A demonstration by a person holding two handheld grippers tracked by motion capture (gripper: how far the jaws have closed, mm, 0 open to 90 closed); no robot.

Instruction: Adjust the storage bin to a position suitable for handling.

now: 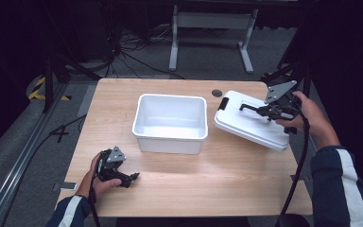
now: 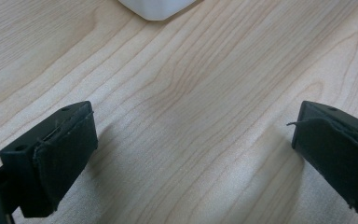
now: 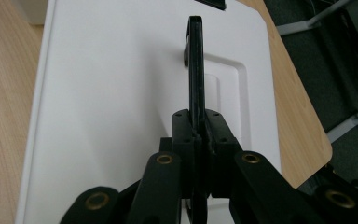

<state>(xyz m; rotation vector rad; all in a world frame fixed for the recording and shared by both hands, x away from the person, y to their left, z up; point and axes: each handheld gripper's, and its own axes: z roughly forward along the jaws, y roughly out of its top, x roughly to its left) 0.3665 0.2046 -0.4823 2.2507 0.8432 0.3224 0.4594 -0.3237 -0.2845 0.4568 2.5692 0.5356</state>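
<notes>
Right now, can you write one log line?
right tool: shut on black lid handle | white plastic lid: tilted | left tool: open | white plastic bin: empty

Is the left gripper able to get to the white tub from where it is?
Probably yes. The left gripper rests open on the table, and only bare wood lies between it and the white tub.

Dark navy sleeves with a white stripe, black two-jaw left gripper (image 1: pixel 131 178) and right gripper (image 1: pixel 246 108), grey three-cornered plates, brass-coloured rivets, trailing black cables
</notes>
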